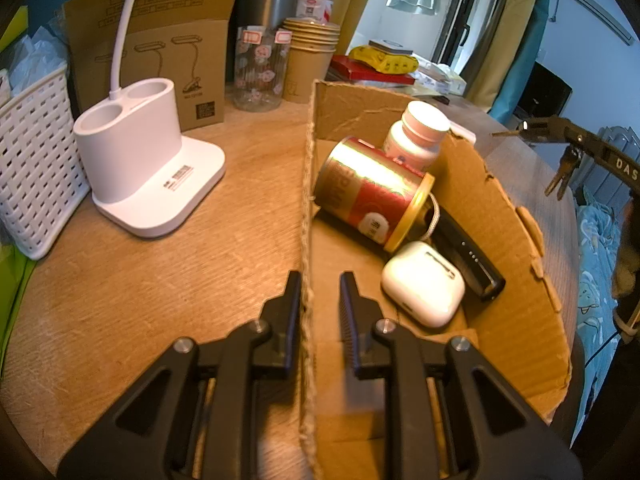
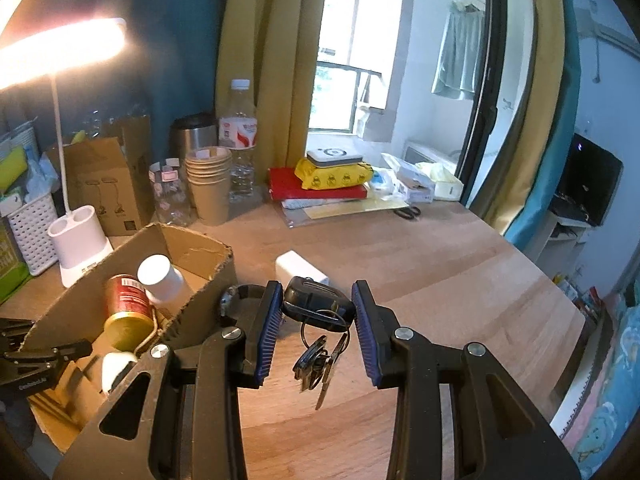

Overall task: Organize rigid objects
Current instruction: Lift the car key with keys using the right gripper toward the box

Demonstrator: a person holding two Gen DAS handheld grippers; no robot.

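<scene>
Right now the right gripper (image 2: 316,320) has the key fob (image 2: 318,304) pinched between its blue pads, jaws partly closed on the fob body and gripping it across its short dimension. The fob's long axis runs side to side between the fingers; the key ring and keys (image 2: 320,364) hang straight down below it, clear of the table (image 2: 460,280).

Key relation: the cardboard box (image 2: 192,248) sits to the left of the right gripper in its own view, the near corner just beside the left finger. In the left wrist view the same keys (image 1: 560,176) show up at the far right, outside the box's right wall (image 1: 512,248) and above its rim. So my read is the next move is a sideways carry to the left over that wall, then a drop.

Left gripper (image 1: 320,308) is nearly shut, straddling the box's left wall (image 1: 307,240), one finger outside and one inside. Looks like it's pinching the wall to steady the box, but contact at the pads is hard to confirm.

Already in the box: red can (image 1: 368,192) on its side, white pill bottle (image 1: 416,136), white earbud case (image 1: 422,284), black stick-like device (image 1: 468,256). Free floor is toward the near end.

Risk: dangling keys could snag the wall's rim if carried low.
</scene>
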